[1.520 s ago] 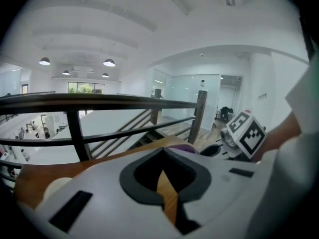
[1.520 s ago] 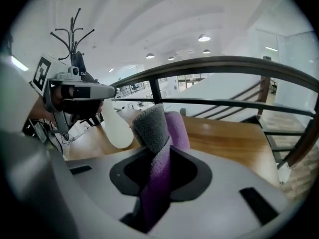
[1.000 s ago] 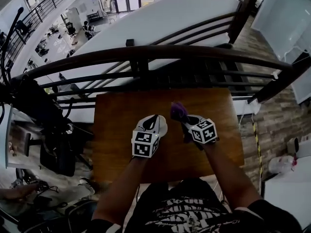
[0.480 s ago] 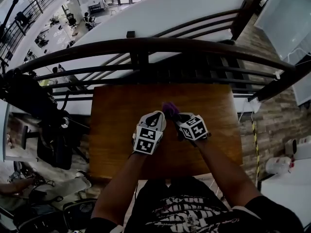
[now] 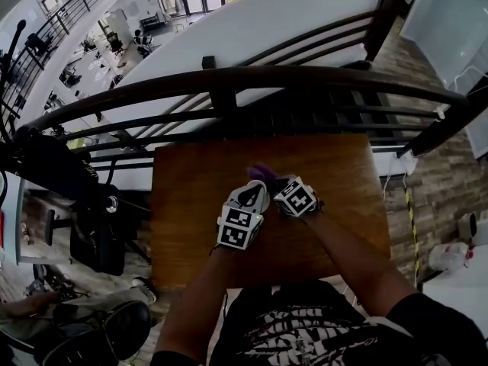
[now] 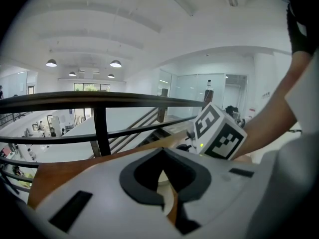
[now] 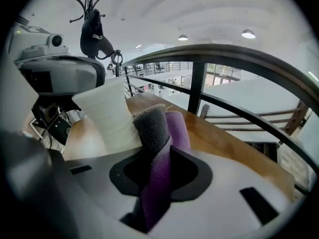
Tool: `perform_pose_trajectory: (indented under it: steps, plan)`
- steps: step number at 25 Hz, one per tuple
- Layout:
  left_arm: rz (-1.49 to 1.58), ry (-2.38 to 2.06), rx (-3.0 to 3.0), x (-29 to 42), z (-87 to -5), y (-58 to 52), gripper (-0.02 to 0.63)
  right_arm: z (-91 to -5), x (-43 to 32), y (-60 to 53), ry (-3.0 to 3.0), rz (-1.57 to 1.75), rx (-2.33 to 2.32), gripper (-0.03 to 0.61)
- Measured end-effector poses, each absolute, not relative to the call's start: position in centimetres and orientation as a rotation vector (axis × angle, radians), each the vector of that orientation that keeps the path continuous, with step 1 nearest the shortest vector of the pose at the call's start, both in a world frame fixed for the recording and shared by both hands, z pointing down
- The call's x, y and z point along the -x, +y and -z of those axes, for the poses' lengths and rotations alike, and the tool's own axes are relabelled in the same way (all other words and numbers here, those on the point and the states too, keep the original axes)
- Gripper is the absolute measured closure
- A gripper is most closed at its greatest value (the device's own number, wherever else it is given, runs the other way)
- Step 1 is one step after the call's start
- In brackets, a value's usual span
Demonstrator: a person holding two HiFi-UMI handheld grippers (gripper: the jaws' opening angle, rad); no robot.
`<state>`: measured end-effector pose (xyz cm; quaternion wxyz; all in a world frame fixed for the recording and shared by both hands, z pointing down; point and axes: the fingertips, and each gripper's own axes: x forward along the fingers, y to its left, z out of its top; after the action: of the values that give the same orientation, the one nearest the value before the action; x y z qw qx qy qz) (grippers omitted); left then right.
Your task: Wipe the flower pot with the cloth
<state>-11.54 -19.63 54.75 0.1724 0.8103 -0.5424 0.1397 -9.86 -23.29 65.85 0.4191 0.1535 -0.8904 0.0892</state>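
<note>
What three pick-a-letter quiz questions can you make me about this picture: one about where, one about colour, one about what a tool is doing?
1. Where does the wooden table stand?
A) on grass
B) beside a dark railing
C) under a bed

2. What colour is the flower pot?
A) white
B) red
C) blue

3. What is the right tool doing?
A) hanging empty
B) holding a spoon
C) pinching the cloth

Answers:
1 B, the railing runs along the table's far edge.
2 A, the ribbed pot shows white in the right gripper view.
3 C, its jaws are closed on the purple and grey cloth.
</note>
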Motion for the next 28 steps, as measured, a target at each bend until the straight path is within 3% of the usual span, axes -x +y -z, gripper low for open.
perform_pose_trajectory:
  steps: [28]
  plan:
    - [-0.340, -1.518, -2.326, 11.7, -54.3, -19.6, 0.615, -66.0, 8.6, -20.6, -2.268, -0.304, -0.391, 0.508]
